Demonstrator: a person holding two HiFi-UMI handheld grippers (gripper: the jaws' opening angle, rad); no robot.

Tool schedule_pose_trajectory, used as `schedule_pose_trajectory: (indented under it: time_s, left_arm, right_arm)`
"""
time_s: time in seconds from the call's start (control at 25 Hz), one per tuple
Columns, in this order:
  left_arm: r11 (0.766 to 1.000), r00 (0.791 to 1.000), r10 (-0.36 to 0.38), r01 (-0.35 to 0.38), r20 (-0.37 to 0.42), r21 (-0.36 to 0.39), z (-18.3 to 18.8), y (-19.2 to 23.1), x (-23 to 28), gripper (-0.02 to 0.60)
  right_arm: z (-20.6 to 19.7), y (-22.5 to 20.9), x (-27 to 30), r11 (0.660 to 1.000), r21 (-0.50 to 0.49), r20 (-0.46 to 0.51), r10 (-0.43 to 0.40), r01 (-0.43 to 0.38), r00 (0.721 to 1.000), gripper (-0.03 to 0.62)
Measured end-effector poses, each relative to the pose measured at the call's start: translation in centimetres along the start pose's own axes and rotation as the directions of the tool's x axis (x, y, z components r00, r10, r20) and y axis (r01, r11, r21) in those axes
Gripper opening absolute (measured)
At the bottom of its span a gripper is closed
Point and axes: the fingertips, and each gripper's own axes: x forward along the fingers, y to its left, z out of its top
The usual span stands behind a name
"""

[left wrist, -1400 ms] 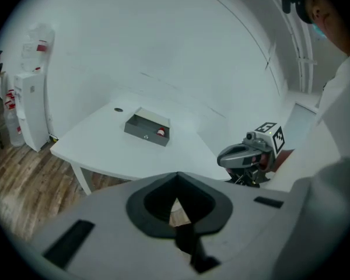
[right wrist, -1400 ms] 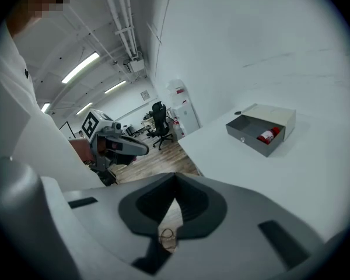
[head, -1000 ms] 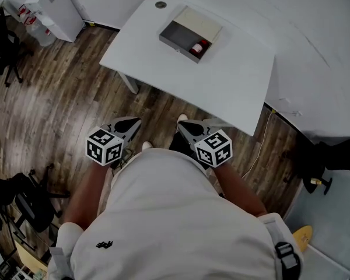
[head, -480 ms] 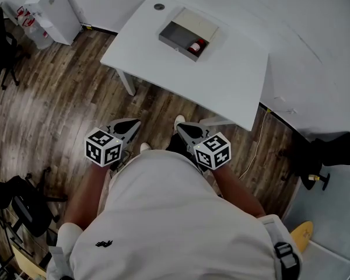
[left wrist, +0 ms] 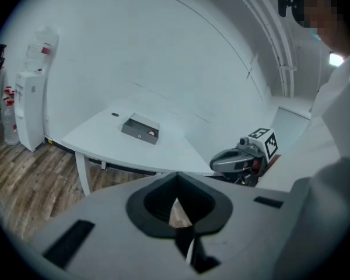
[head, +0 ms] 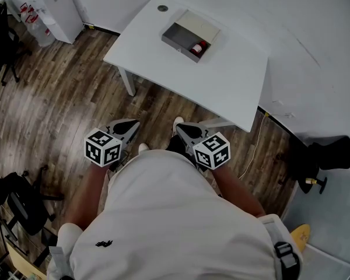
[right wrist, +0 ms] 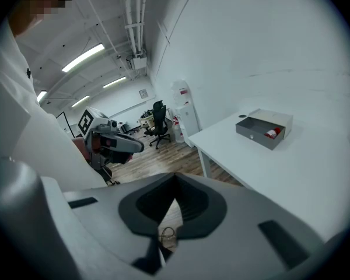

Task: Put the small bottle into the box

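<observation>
- The left gripper (head: 127, 126) is clenched on nothing: in the left gripper view its jaws meet tip to tip, with only floor showing through the notch behind them.
- The right gripper (head: 185, 129) is also clenched and empty, its jaws together in the right gripper view.
- Both are held close in front of the person's waist, side by side, pointing forward and somewhat down over the wooden floor (head: 58, 98).
- The small bottle (head: 198, 47) is already inside the open grey box (head: 178, 38), at the box's right end, with nothing else in there.
- The box sits near the far side of the white table (head: 221, 86), well apart from both grippers.
- A pale panel, probably the lid, lies open behind the box.
- From the grippers the bottle lies straight ahead, past the table's near edge, and more in line with the right gripper than the left, so the right hand is slightly nearer.
- The bottle seems to lie on its side, red end towards the far wall, but it is too small to fix its long axis.
- By my reading the task is done, and any further move would first mean stepping up to the table.
</observation>
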Motion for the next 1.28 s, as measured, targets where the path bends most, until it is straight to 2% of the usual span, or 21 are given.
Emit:
schedule_pose_trajectory:
  time_s: [0.88, 1.28]
  left_arm:
    - [1.000, 1.000, -0.016, 0.016, -0.013, 0.014, -0.8, -0.4, 0.1, 0.005]
    - [1.000, 1.000, 0.006, -0.005, -0.025, 0.009, -1.3, 0.4, -0.8, 0.005]
  right_arm:
    - [-0.4, 0.6, -0.5, 1.000, -0.008, -0.004, -0.011, 0.011, 1.000, 0.005]
    - [0.1, 1.0, 0.2, 0.999, -0.031, -0.020, 0.006, -0.006, 1.000, 0.005]
